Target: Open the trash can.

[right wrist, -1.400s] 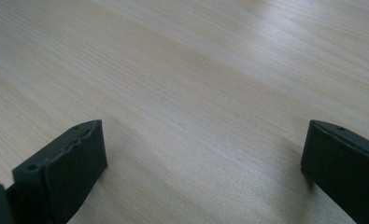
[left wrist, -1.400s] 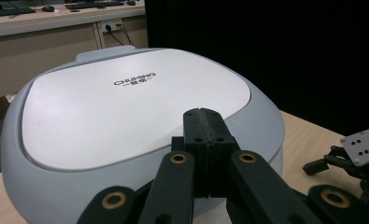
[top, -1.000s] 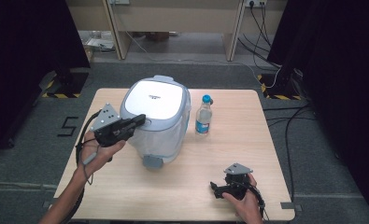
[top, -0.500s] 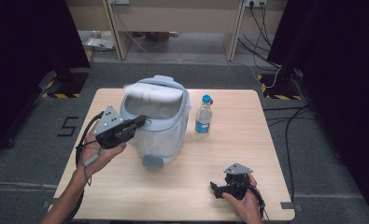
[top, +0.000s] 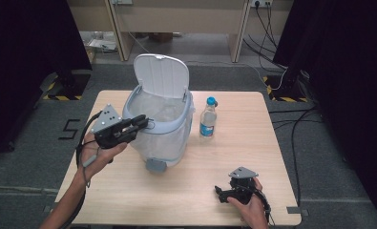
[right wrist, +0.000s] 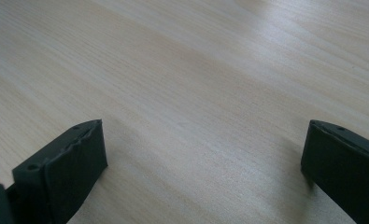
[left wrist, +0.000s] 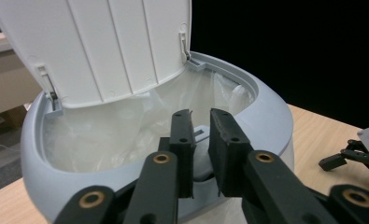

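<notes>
Your bin point(top: 160, 129) stands at the table's point(top: 272, 143) middle left, lid point(top: 161, 76) up, liner exposed, a water bottle point(top: 207, 118) just right of it. Your left gripper point(top: 141, 123), jaws nearly closed on nothing, sits at the bin's near-left rim; pushing there could tip it. Your right gripper point(top: 220, 194) rests wide open, near right.
</notes>
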